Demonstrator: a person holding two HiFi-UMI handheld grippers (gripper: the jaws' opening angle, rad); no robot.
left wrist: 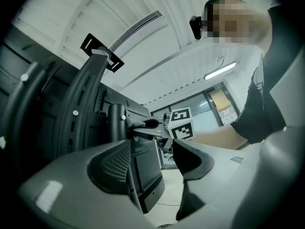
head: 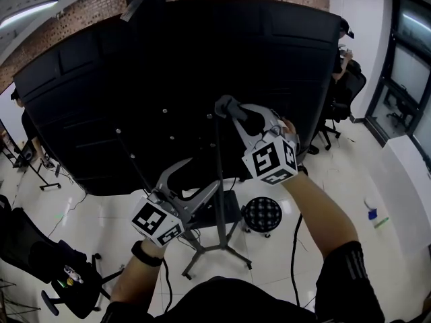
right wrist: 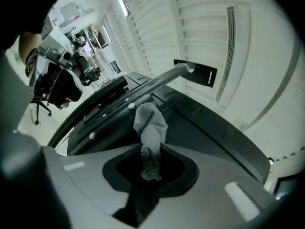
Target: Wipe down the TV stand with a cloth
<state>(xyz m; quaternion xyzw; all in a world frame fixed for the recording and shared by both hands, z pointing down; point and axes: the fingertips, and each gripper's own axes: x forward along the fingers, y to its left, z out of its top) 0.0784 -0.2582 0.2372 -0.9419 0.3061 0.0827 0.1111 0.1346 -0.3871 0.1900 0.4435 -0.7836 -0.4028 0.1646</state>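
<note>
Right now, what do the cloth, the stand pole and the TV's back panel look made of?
Cloth: grey terry-like fabric, fuzzy nap.
Stand pole: likely painted metal; slim, grey, dull sheen.
TV back panel: matte black plastic or sheet metal, dotted with pale screws; can't tell which.

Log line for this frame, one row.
right gripper: shut on grey cloth | left gripper: open, empty | location: behind TV, beside stand pole | cloth contact: unclear
</note>
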